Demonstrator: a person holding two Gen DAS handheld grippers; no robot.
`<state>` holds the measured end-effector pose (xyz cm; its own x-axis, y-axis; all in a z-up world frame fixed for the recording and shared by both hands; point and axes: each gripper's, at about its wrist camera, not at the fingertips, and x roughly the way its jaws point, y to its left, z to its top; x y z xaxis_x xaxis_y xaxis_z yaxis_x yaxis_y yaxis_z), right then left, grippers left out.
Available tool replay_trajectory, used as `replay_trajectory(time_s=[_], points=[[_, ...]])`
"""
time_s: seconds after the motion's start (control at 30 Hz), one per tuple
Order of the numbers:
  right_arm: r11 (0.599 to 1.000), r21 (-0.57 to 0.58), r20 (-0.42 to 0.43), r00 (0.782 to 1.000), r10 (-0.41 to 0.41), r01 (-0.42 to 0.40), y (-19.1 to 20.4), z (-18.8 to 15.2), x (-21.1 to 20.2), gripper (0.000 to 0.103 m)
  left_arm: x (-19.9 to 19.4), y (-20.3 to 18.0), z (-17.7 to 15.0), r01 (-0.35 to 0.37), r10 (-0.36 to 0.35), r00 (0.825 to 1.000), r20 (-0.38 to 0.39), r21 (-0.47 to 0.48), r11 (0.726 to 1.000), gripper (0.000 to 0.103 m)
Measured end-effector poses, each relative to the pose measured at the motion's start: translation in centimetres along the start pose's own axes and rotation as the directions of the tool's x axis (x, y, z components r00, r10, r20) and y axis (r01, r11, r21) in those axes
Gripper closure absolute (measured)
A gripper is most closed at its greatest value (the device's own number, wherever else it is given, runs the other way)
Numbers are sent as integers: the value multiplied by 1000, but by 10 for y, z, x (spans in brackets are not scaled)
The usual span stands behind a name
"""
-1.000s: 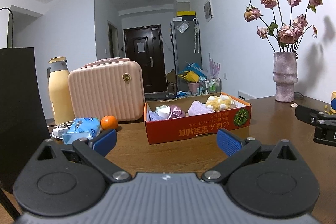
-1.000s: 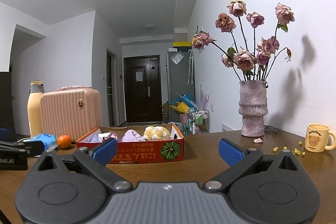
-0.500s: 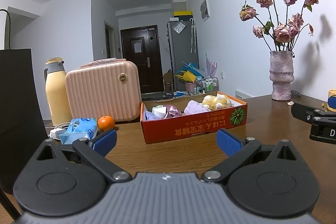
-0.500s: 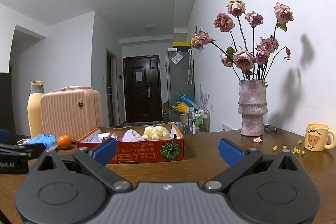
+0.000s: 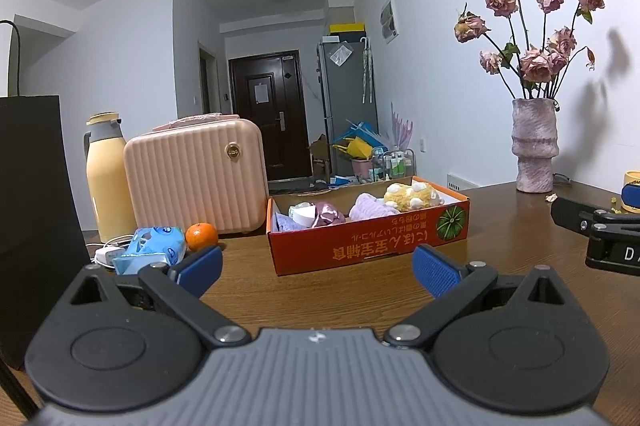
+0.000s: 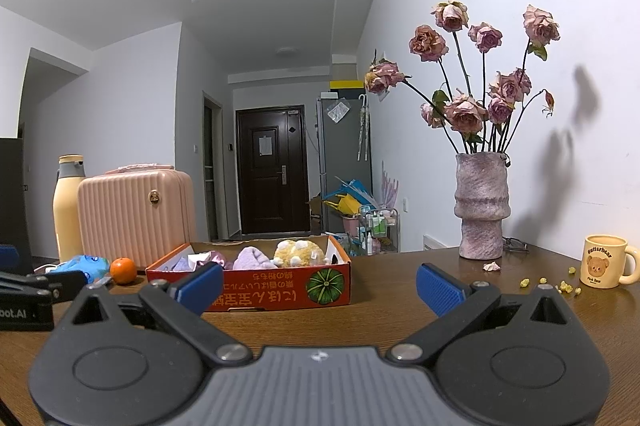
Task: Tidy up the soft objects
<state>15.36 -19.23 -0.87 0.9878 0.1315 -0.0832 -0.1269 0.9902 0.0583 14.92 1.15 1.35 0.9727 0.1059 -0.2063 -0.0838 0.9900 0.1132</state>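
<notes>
Glossy wood table (image 6: 400, 310), matt cardboard box (image 6: 256, 296), fuzzy plush toy (image 6: 298, 252), rough vase (image 6: 482, 206), ribbed plastic case (image 5: 196, 178)

A red-orange cardboard box (image 5: 368, 246), printed with yellow characters and a green striped pumpkin (image 5: 451, 222), sits mid-table on dark brown wood (image 5: 320, 302). Inside lie a yellow plush with white spots (image 5: 410, 195), a lilac cloth (image 5: 370, 207) and a shiny mauve fabric piece (image 5: 326, 214). To the left stand a ribbed pale-pink case (image 5: 196, 178), a cream-yellow flask with a grey collar (image 5: 106, 182), an orange fruit (image 5: 201, 236) and a blue-and-white packet (image 5: 156, 246). On the far right are a mottled mauve vase (image 6: 482, 206) of faded pink roses (image 6: 472, 74) and a cream bear-print mug (image 6: 604, 261). Blue pads (image 5: 434, 270) tip the black gripper fingers.
</notes>
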Motion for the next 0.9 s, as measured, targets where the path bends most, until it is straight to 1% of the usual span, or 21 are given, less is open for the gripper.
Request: replay_trajectory(time_s=[0.9], points=[[1000,0,0,1000,0,0,0,-1,0,0,-1,-2,1,1,-1,1000,10,4,1000,0]])
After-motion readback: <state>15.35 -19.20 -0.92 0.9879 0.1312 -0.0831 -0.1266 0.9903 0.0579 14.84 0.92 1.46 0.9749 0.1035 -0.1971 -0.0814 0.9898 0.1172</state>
